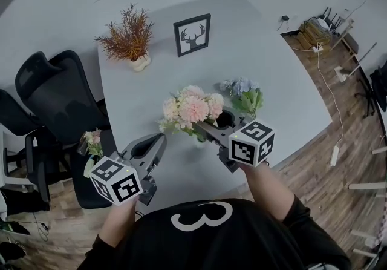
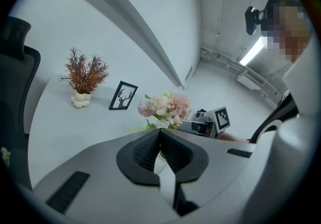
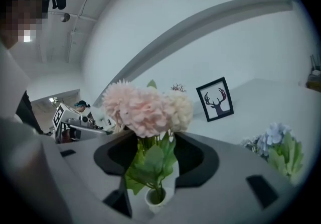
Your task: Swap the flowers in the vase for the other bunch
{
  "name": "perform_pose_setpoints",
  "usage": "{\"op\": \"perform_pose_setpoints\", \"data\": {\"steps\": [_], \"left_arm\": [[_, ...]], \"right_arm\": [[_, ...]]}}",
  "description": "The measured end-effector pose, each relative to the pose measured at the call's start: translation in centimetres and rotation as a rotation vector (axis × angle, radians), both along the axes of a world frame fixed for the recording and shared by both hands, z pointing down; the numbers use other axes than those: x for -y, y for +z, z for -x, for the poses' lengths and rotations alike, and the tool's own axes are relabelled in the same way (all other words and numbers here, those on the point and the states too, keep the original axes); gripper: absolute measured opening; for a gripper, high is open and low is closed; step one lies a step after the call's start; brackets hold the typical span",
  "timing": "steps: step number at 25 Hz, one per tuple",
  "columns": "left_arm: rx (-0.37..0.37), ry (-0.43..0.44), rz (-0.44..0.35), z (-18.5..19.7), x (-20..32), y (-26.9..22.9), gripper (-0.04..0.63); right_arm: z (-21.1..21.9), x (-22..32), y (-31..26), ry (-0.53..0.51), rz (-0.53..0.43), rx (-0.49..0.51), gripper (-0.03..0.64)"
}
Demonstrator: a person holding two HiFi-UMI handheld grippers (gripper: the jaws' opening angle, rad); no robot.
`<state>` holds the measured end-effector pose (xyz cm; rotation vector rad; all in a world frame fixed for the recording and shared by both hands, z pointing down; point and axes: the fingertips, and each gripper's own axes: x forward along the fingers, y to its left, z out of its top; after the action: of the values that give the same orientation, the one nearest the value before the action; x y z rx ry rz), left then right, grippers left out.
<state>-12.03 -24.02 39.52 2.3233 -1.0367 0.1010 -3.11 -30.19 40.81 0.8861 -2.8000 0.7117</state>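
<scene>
The pink flowers (image 1: 192, 108) are shown standing upright in a small white vase (image 3: 154, 199), which is set on the near part of the white table (image 1: 260, 45). The right gripper (image 3: 149, 137) is brought up to the bunch from the near side. Its jaws are seen about half parted, one on each side of the green stems and leaves, below the blooms and above the vase's mouth. The foliage fills the gap and lies against both pads. The left gripper (image 1: 158, 141) is held over the table's near left edge, just left of the vase and apart from it. Its jaws are brought together at the tips and nothing is held between them. The other bunch (image 1: 243, 94), pale blue flowers with green leaves, is laid on the table just right of the vase and a little farther back. Toward the far edge a framed deer picture (image 1: 192, 34) is stood upright. To its left is placed a dried reddish plant (image 1: 129, 36) in a white pot. Black office chairs (image 1: 51, 90) are drawn up at the table's left side.
</scene>
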Motion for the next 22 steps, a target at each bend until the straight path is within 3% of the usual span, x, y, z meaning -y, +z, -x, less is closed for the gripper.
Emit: {"op": "perform_pose_setpoints", "data": {"steps": [4, 7, 16, 22], "left_arm": [[-0.003, -0.005, 0.007, 0.2, -0.2, 0.2, 0.011], [-0.005, -0.01, 0.009, 0.4, -0.4, 0.2, 0.011], [-0.007, -0.022, 0.003, 0.4, -1.2, 0.1, 0.011], [-0.004, -0.035, 0.006, 0.3, -2.2, 0.3, 0.011]], "right_arm": [[0.4, -0.4, 0.0, -0.018, -0.003, -0.021, 0.113], [0.5, -0.7, -0.1, -0.02, -0.003, -0.024, 0.072], [0.3, -1.6, -0.3, -0.039, -0.025, -0.017, 0.044], [0.2, -1.9, -1.2, -0.033, -0.088, -0.016, 0.034]]}}
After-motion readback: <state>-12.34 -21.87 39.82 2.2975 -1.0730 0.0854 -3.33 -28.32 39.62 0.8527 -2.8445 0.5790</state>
